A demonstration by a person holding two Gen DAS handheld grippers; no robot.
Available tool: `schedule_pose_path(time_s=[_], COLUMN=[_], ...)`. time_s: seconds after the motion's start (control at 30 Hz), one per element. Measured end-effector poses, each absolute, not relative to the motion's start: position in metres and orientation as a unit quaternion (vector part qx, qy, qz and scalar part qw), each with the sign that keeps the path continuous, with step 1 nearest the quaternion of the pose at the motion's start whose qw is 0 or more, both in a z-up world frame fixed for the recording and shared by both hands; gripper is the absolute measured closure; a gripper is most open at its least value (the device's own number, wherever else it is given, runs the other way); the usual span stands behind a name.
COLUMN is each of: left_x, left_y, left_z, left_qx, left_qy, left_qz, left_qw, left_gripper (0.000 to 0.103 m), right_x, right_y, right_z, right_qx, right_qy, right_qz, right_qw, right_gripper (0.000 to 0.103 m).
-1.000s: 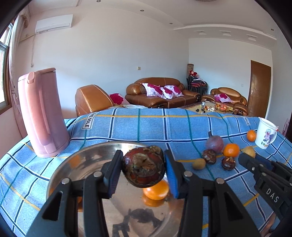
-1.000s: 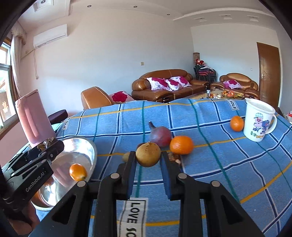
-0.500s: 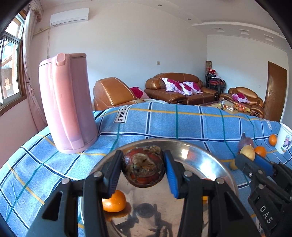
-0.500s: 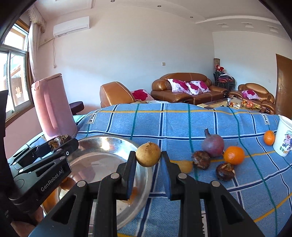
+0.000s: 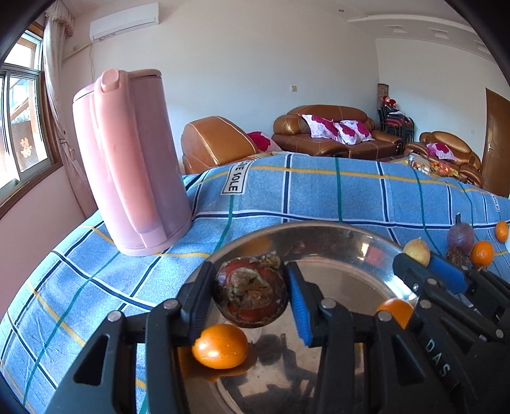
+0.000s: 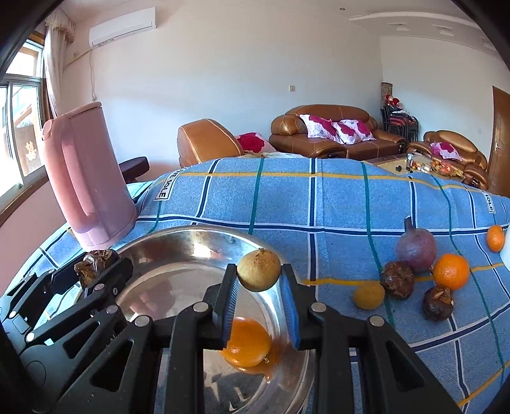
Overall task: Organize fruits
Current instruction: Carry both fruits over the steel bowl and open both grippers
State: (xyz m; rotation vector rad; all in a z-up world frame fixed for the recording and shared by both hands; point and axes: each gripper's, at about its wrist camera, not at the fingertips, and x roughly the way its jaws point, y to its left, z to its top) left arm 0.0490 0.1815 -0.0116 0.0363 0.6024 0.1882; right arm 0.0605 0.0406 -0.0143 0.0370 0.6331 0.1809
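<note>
Left tongs clamp dark mangosteen, right tongs clamp tan fruit; both angled down over steel bowl.

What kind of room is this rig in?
Most likely a home living room: brown leather sofas with floral cushions, a wall air conditioner, and a table under a blue checked cloth holding a metal bowl and a pink kettle.

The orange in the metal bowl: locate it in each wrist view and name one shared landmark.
Left wrist: the orange lies low, left of centre, below the left claw.
Right wrist: the orange lies low, centre, between the right claw's fingers.
Shared landmark: pink kettle, upper left.
</note>
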Motion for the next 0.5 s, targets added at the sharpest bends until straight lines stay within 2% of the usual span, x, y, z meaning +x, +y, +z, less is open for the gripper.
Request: schedule_pose_path(time_s=[0.5], left_x=[0.0569], left_y=[0.1855], left_z=[-0.0156], left_qx=[0.017], left_qy=[0.32], left_qz=[0.094], left_qw=[0.942], left_gripper=[0.056], right_x=[0.069], right_y=[0.0473], right_z=[-0.0213], right_qx=[0.019], right_qy=[0.342], right_qz=[0.117], right_qw=[0.932], right_gripper=[0.074])
